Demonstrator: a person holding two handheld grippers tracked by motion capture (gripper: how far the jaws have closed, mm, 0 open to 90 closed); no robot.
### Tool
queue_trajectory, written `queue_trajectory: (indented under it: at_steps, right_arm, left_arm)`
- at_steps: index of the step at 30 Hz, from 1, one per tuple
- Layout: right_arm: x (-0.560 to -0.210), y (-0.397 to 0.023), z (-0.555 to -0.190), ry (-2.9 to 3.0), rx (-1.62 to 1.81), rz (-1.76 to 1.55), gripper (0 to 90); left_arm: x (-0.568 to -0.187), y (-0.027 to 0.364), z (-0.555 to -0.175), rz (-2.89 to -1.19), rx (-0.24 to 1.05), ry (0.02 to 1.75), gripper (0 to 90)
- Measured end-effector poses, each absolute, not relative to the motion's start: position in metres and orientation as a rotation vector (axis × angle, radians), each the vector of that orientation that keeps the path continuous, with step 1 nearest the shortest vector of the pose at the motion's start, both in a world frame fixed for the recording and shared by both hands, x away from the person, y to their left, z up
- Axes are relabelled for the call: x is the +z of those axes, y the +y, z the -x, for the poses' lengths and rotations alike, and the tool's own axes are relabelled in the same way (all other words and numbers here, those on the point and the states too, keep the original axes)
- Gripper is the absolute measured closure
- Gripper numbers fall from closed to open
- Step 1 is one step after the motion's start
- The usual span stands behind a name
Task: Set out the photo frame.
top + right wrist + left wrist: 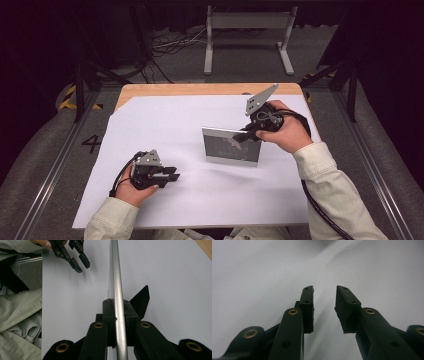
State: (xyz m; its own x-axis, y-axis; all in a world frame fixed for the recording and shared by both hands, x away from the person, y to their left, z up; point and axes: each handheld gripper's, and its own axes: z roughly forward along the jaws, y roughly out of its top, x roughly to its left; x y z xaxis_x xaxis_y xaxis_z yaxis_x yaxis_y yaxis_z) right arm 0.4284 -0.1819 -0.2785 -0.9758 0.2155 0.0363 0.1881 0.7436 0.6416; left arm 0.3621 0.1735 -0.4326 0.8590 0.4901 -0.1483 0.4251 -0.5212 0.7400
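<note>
- Picture frame, rectangular, thin silver metal rim with a dark glazed face (231, 145): stands upright on edge near the middle of the white paper sheet (165, 120) covering the wooden table (150, 89), slightly right of centre
- Right gripper (248, 134): jaws clamped on the frame's top right edge; in the right gripper view the silver rim (117, 277) runs straight between the pads, pinched from both faces
- Left gripper (173, 176): sits low at the near left, well apart from the frame, jaws parted with nothing between them; left gripper view shows bare white sheet past the black pads (308, 302)
- Handling, judged: stiff and fairly light; smooth metal rim looks slippery, so a pinch could slide along it; glazed face probably fragile, avoid knocks or dropping flat
- Narrow footing on edge, so likely to tip if let go without support
- Best hold, judged: on the rim, both pads square across the thickness, near a corner; a second grip on the opposite edge would steady it
</note>
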Motion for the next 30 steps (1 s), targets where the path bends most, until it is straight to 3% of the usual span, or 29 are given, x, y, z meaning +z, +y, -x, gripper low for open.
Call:
queue_trajectory:
  at_steps: [30]
  right_arm:
    - [-0.307, -0.178, -0.449, 3.006, 1.031, -0.190, 84.0]
  left_arm:
    - [-0.435, 0.174, -0.359, -2.202, 0.094, 0.663, 68.9]
